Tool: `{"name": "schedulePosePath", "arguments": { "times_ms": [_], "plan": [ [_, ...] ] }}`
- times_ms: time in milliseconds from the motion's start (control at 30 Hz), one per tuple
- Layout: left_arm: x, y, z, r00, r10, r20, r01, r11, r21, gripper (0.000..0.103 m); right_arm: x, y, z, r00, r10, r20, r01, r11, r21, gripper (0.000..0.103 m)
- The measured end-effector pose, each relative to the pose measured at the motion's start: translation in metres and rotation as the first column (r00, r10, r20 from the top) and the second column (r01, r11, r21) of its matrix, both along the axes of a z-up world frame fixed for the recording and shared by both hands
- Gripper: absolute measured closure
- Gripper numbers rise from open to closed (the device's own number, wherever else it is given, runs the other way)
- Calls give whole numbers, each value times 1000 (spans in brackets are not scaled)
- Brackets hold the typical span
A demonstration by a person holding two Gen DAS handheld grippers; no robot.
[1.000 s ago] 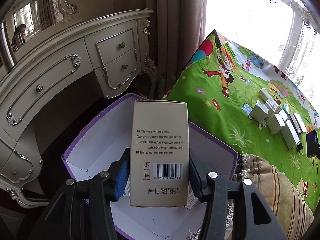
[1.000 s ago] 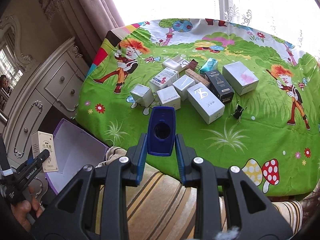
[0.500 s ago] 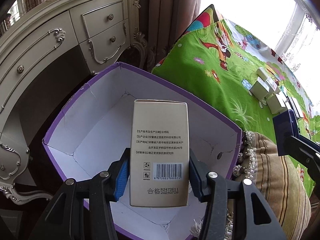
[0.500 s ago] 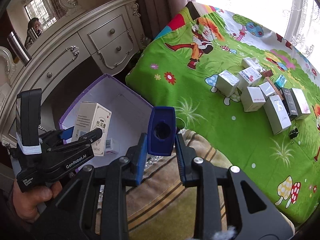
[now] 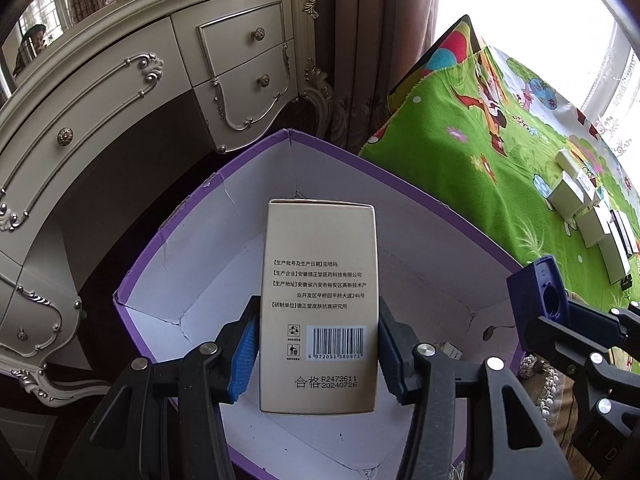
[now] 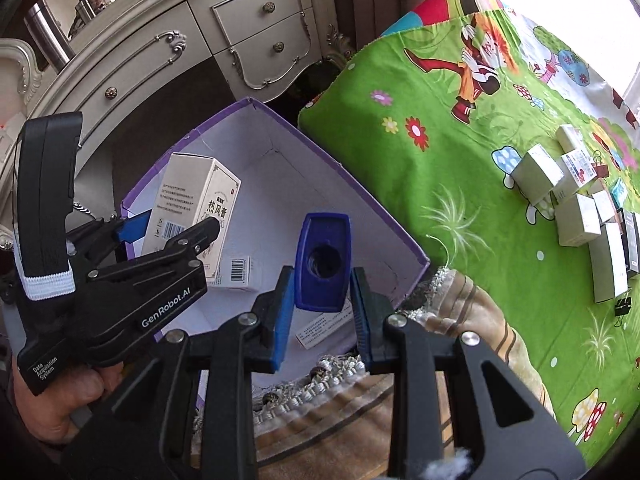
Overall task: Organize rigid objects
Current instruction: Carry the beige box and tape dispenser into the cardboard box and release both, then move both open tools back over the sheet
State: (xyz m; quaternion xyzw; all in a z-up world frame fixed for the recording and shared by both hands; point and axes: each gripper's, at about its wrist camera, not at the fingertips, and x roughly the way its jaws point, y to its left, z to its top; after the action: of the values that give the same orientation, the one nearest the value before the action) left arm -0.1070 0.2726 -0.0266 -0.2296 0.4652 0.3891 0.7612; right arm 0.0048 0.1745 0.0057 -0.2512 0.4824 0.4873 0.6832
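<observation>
Clamping a beige carton, the left gripper holds it over the open purple-edged box. Right of it, the right gripper is clamped on a small blue case above the same box's near corner; further right, white cartons lie on the green bedspread.

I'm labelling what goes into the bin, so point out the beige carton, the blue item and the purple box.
Beige carton (image 5: 318, 304): left wrist view, on its printed back panel.
Blue item (image 6: 323, 267): right wrist view, on its front face beside the round hole.
Purple box (image 5: 404, 174): left wrist view, on its purple rim.
</observation>
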Motion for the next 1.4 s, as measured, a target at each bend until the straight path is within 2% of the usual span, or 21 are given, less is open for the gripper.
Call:
{"name": "schedulePosePath", "arguments": {
  "times_ms": [100,167,233,300,500,700,1067,1400],
  "plan": [
    [0,4,-1,1000,16,-15,-15,1000,16,49,1,4,-5,1000,4,-17,-4,1000,-5,71],
    [2,6,-1,999,22,-27,-22,1000,21,40,3,4,-7,1000,-1,-27,1,1000,-8,69],
    [5,5,0,999,18,-28,-17,999,28,32,7,2,-7,999,-13,-33,13,1000,-6,61],
    [9,3,1,1000,7,-26,-6,1000,28,31,11,-2,-5,999,-29,-28,30,1000,3,54],
    [32,-16,10,998,-62,-8,63,998,32,31,31,-29,7,993,-110,29,109,993,39,47],
    [66,-47,21,986,-167,-1,167,985,44,31,57,-71,19,971,-224,82,220,974,59,43],
    [126,-107,29,929,-368,-46,369,929,37,31,95,-151,22,913,-392,115,390,920,38,34],
    [169,-145,24,872,-484,-70,482,875,-39,31,126,-207,15,866,-490,101,492,870,3,32]
  ]
}}
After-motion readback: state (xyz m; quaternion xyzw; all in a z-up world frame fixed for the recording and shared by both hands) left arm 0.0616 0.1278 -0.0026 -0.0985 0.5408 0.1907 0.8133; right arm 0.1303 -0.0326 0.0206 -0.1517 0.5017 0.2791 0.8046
